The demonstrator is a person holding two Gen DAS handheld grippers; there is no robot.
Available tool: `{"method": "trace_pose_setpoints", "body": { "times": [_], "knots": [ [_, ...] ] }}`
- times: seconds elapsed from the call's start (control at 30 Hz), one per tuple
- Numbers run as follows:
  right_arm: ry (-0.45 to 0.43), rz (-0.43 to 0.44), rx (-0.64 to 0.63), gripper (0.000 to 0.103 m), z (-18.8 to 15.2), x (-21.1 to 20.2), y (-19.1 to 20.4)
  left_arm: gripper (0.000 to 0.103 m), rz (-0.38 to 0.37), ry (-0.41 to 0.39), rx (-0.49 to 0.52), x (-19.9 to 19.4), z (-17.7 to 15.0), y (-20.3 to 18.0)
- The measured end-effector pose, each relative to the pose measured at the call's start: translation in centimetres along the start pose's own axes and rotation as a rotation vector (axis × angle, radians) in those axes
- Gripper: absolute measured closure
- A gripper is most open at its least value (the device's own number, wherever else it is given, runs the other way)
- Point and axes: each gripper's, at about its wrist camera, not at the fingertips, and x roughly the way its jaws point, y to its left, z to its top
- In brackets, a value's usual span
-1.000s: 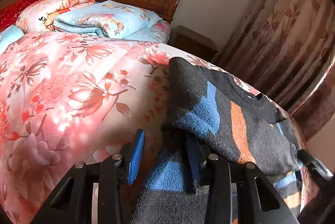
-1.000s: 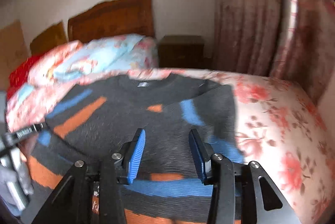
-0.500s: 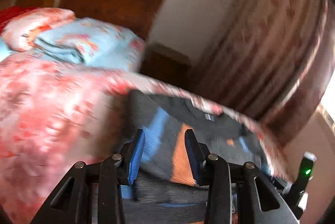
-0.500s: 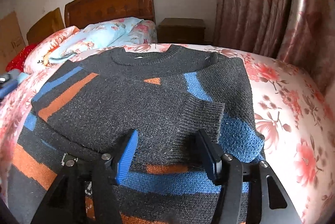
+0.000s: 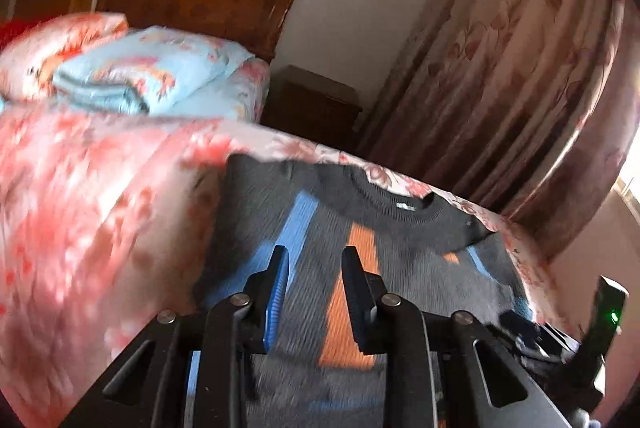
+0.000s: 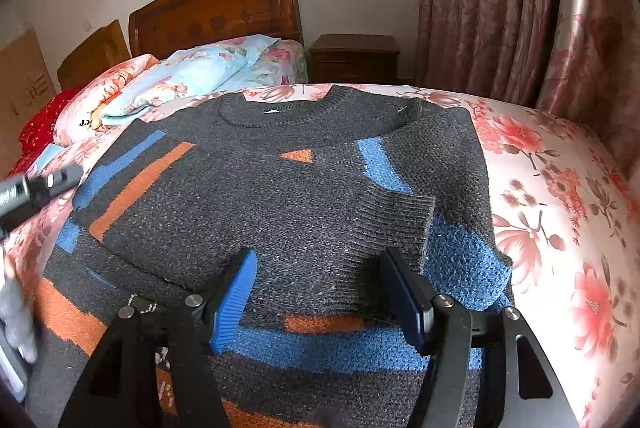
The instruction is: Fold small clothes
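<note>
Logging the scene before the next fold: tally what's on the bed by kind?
Sweater: 1
Folded blue quilt: 1
Pink floral pillow: 1
Total: 3
Red fabric at the far left is too cropped to classify.

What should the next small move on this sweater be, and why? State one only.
Probably lower both open grippers to the sweater's near hem and fold it up toward the collar. Both sleeves already lie folded across the chest, with a ribbed cuff on top. The right gripper and left gripper hover jaws apart, holding nothing.
</note>
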Motion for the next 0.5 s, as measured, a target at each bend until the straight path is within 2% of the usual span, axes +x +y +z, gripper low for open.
{"method": "trace_pose_setpoints", "body": {
  "times": [0.1, 0.17, 0.2, 0.23, 0.3, 0.37, 0.5],
  "knots": [
    [0.0, 0.004, -0.001, 0.0, 0.0, 0.0, 0.0, 0.074, 0.064, 0.02, 0.026, 2.8, 1.4, -0.7],
    [0.0, 0.008, 0.002, 0.0, 0.0, 0.0, 0.0, 0.074, 0.159, 0.09, 0.013, 5.6, 1.4, 0.1],
    [-0.001, 0.011, 0.004, 0.0, 0.0, 0.0, 0.0, 0.074, 0.175, 0.106, -0.006, 6.6, 1.1, 0.7],
    [-0.002, 0.013, 0.005, 0.0, 0.0, -0.1, 0.0, 0.074, 0.171, 0.075, -0.01, 6.2, 1.2, 0.7],
    [-0.003, 0.02, 0.008, 0.0, 0.0, -0.1, -0.1, 0.074, 0.156, 0.098, -0.03, 5.9, 1.5, 0.5],
    [-0.004, 0.032, 0.013, 0.0, 0.0, -0.1, -0.2, 0.074, 0.125, 0.079, -0.048, 5.3, 2.3, 0.3],
    [0.0, 0.042, 0.007, 0.0, 0.0, 0.1, -0.1, 0.073, 0.159, 0.07, -0.051, 6.5, 4.2, 0.9]
  ]
}}
